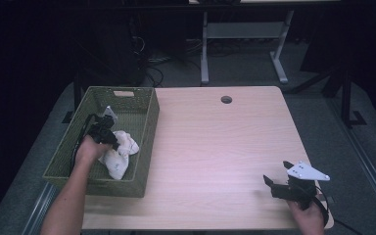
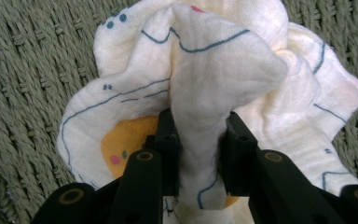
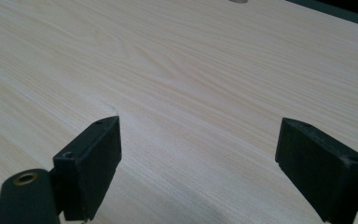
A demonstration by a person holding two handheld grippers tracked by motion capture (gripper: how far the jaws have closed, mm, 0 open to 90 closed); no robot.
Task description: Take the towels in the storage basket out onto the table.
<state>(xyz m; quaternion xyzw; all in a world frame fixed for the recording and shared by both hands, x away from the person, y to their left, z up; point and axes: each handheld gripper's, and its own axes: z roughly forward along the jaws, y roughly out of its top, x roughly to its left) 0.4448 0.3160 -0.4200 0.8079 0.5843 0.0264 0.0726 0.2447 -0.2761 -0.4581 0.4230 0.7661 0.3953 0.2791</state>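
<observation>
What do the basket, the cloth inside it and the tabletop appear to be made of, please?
The basket looks like woven fibre or wicker, olive green and matt: plaited strands show all over its walls and floor. The cloth seems soft cotton gauze, cream with printed blue lines and a yellow figure; it folds and bunches freely. The table looks like light wood or wood-grain laminate, smooth with a slight sheen.

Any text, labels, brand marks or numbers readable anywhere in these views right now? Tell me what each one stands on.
None can be read.
cloth: printed blue lines, dots and a yellow shape with pink spots, a drawing and no lettering.
woven basket: a pale tag on its far rim, too small to read.
left gripper, right gripper, table: no markings visible.
</observation>
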